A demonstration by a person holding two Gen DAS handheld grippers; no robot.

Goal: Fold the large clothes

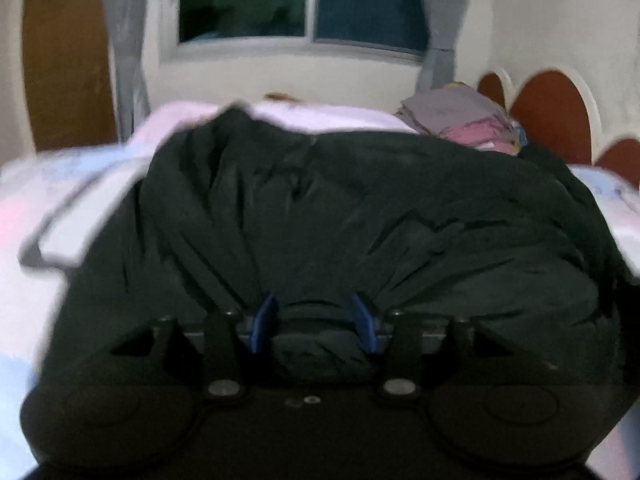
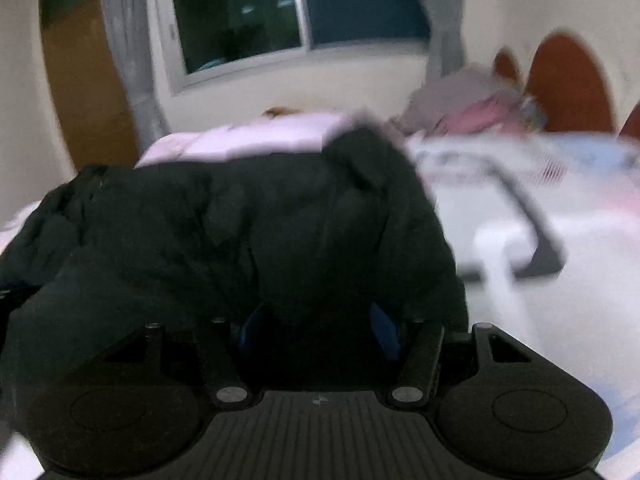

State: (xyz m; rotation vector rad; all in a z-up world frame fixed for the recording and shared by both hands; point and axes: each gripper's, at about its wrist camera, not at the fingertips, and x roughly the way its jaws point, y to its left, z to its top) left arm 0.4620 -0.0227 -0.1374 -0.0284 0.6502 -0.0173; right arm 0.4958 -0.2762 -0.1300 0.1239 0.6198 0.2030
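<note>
Blur and dark garment [image 1: 360, 208] hide both grippers' jaws' tips.

You see a black garment [image 1: 360, 208] on a pale pink-and-white bed [image 1: 48, 200], blue pads [image 1: 362, 316], grey curtains [image 1: 124, 40].

No readable text, labels, brands or numbers in either view. Bedsheet [image 2: 560, 168] has a faint coloured print, too blurred to tell if it's lettering.
</note>
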